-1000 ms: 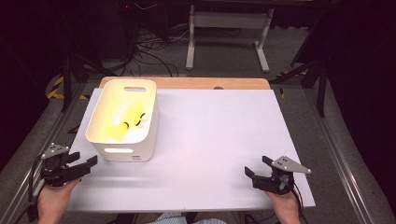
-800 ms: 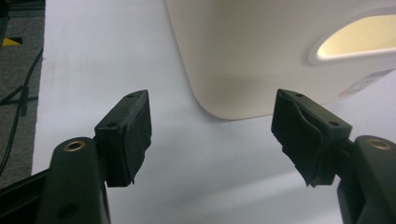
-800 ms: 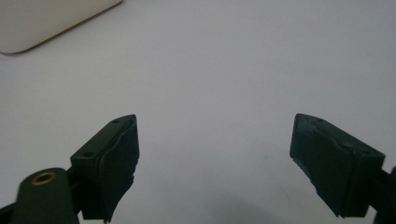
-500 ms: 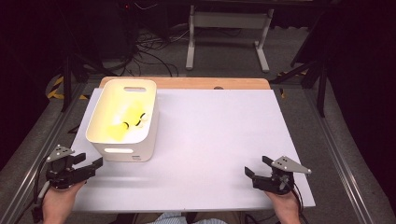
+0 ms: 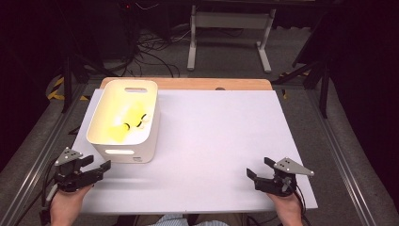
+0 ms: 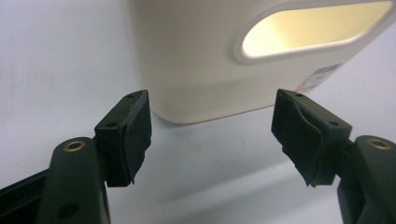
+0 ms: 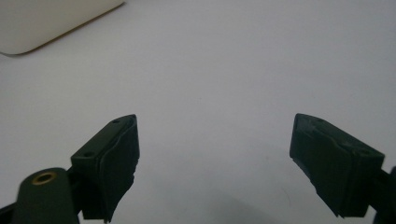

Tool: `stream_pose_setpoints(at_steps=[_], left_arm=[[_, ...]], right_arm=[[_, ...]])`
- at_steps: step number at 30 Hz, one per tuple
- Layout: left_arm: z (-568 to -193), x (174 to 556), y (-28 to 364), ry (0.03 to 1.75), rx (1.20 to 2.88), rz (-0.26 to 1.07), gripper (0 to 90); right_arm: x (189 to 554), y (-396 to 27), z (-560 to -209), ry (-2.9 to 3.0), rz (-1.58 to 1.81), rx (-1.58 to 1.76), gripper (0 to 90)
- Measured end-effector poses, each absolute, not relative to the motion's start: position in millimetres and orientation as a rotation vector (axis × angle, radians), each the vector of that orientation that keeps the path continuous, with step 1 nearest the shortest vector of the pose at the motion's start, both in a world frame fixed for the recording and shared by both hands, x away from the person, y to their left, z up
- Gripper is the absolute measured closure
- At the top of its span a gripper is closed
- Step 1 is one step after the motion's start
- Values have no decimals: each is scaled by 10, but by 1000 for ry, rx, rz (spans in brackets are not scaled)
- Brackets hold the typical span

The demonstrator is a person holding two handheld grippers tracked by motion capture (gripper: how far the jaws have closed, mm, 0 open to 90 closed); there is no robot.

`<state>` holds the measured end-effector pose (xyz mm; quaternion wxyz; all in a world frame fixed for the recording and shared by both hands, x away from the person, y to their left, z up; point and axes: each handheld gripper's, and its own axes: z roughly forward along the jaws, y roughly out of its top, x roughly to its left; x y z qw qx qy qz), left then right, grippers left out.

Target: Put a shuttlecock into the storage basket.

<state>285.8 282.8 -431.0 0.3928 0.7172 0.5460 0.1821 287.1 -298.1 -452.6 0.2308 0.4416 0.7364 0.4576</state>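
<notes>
A white plastic bin [image 5: 123, 120] with handle cut-outs stands on the left side of the white table top [image 5: 216, 132]. Yellow items with small dark and white parts lie inside it; I cannot tell what they are. My left gripper [image 5: 97, 165] sits at the table's front left corner, just in front of the bin, open and empty. In the left gripper view the bin's near wall [image 6: 201, 60] is close ahead of the open gripper [image 6: 212, 135]. My right gripper [image 5: 258, 168] rests at the front right, open, with bare table between its pads [image 7: 116, 163].
A wooden strip [image 5: 188, 84] edges the table's far side. Metal rails run along both sides. Beyond are cables on the floor and a white stand [image 5: 228, 33]. The bin's corner [image 7: 51, 23] appears in the right gripper view at upper left.
My left gripper has shifted a little to the right, toward the bin's front. The right gripper has stayed put.
</notes>
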Motion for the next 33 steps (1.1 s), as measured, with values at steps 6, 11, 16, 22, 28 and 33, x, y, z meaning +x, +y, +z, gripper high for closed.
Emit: stream_pose_setpoints(at_steps=[6, 11, 16, 22, 28, 33], left_arm=[[-4318, 2836, 2765, 1363, 1825, 465, 295], [-4360, 2837, 2724, 1341, 1832, 449, 283], [-4382, 2823, 2685, 1333, 1830, 445, 278], [-4411, 2809, 2678, 1328, 1801, 432, 276], [-4437, 2796, 2673, 1324, 1786, 451, 274], [-4455, 2802, 2679, 1325, 1784, 449, 269]], right_arm=[[2865, -2982, -4522, 2024, 1262, 1214, 167], [2861, -2973, -4521, 2027, 1261, 1209, 167], [2855, -2970, -4520, 2031, 1263, 1207, 167], [2846, -2944, -4519, 2047, 1263, 1185, 167], [2843, -2938, -4522, 2057, 1257, 1183, 167], [2841, -2934, -4525, 2063, 1259, 1176, 167]])
